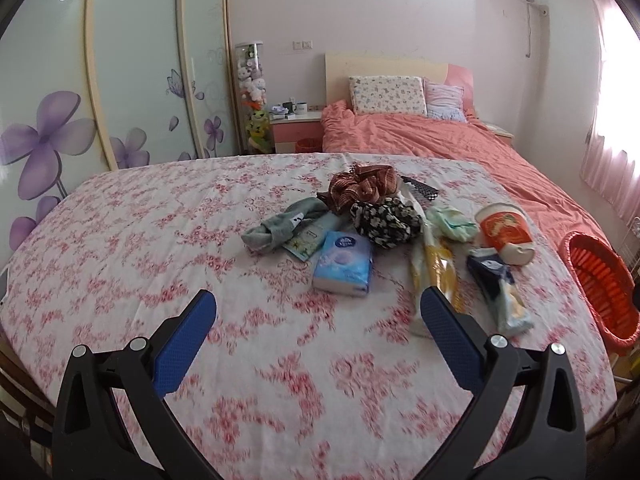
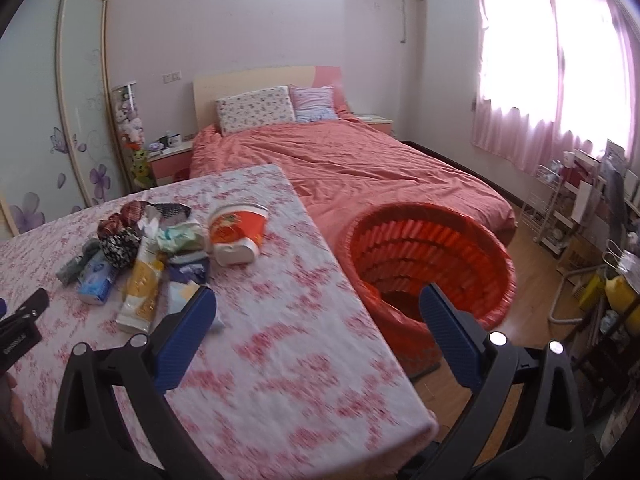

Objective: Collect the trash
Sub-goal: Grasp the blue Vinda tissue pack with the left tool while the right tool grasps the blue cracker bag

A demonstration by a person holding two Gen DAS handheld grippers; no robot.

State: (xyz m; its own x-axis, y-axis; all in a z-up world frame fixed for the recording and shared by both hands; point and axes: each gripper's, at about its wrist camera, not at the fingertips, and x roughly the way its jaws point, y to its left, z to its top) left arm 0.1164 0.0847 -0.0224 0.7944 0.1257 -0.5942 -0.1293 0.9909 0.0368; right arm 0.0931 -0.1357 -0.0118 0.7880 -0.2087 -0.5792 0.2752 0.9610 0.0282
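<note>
A heap of things lies on the floral-clothed table [image 1: 160,240]: a red-and-white paper cup [image 1: 506,234] on its side, a yellow wrapper [image 1: 434,270], a dark blue wrapper [image 1: 496,284], a blue tissue pack [image 1: 344,266], a crumpled pale green wrapper [image 1: 454,222], scrunchies [image 1: 364,188] and a grey sock [image 1: 276,228]. An orange bin [image 2: 428,256] stands beside the table's right edge. My left gripper [image 1: 318,310] is open and empty, short of the tissue pack. My right gripper [image 2: 318,306] is open and empty over the table's right edge, the cup [image 2: 236,236] ahead to the left.
A bed with a coral cover [image 2: 360,168] lies behind the table. A wardrobe with purple flowers [image 1: 52,128] stands left. A nightstand [image 1: 296,124] sits by the bed. A wire rack and clutter [image 2: 580,208] line the right wall under the window.
</note>
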